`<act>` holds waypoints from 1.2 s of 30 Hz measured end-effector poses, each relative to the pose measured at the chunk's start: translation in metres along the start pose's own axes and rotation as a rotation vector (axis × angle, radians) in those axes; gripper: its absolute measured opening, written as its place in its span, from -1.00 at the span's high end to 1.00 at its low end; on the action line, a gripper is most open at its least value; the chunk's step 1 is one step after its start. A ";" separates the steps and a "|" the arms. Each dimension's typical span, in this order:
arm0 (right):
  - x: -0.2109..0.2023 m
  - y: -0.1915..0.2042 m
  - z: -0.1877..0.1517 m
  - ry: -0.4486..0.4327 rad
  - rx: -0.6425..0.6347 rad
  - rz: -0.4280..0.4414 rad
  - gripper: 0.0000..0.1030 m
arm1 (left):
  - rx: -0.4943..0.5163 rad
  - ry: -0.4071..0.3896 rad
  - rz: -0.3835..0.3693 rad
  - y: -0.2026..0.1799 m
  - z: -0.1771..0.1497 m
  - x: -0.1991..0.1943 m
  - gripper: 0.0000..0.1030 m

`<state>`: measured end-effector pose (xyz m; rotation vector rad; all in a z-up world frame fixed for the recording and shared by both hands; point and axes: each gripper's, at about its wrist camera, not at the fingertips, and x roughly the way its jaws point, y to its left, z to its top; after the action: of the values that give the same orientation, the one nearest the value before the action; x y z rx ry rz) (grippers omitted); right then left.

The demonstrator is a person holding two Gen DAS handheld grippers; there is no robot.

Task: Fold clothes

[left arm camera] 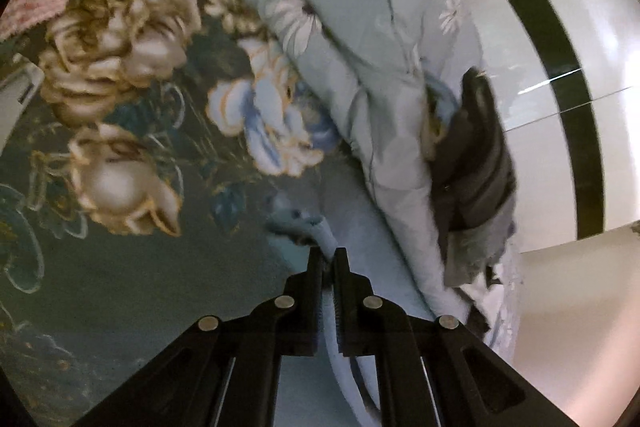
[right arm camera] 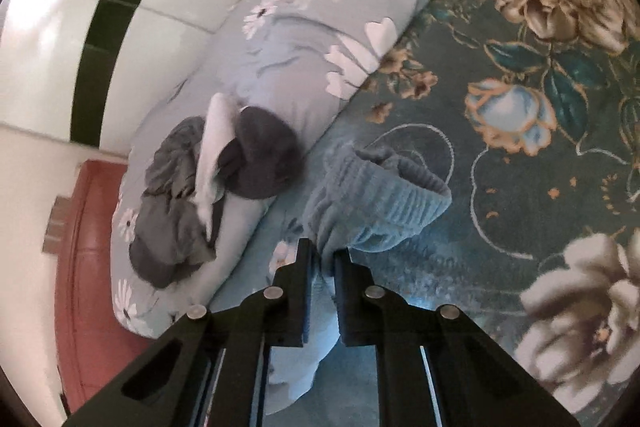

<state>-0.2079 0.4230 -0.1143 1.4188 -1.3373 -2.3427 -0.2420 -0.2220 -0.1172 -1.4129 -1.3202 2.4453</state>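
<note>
Two black tongs (left arm camera: 328,255) (right arm camera: 322,251), each clamped on ribbed, soft blue garment (right arm camera: 380,195).

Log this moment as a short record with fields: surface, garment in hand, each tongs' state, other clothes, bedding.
surface: dark teal floral bedspread
garment in hand: light blue ribbed garment
left tongs: shut on the light blue ribbed garment's fabric
right tongs: shut on the same garment
other clothes: dark grey clothes, unfolded, lying on the duvet
bedding: pale blue daisy-print duvet rolled along the bedspread's edge
</note>
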 end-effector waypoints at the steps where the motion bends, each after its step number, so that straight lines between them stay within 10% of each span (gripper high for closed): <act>1: -0.006 -0.001 -0.006 0.006 -0.007 0.013 0.81 | 0.006 -0.010 -0.014 0.006 0.000 -0.010 0.90; 14: -0.005 -0.095 -0.074 0.136 0.131 -0.108 0.81 | -0.120 0.110 0.094 0.142 -0.051 -0.009 0.89; 27: -0.002 -0.090 -0.070 0.146 0.077 -0.130 0.74 | -0.133 0.098 0.102 0.139 -0.049 -0.001 0.85; 36: -0.018 -0.018 -0.032 0.064 -0.025 0.032 0.85 | 0.022 0.007 -0.013 0.041 0.004 -0.022 0.94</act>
<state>-0.1677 0.4227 -0.1213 1.4415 -1.3005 -2.2653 -0.2174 -0.2596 -0.1286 -1.4019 -1.2926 2.4371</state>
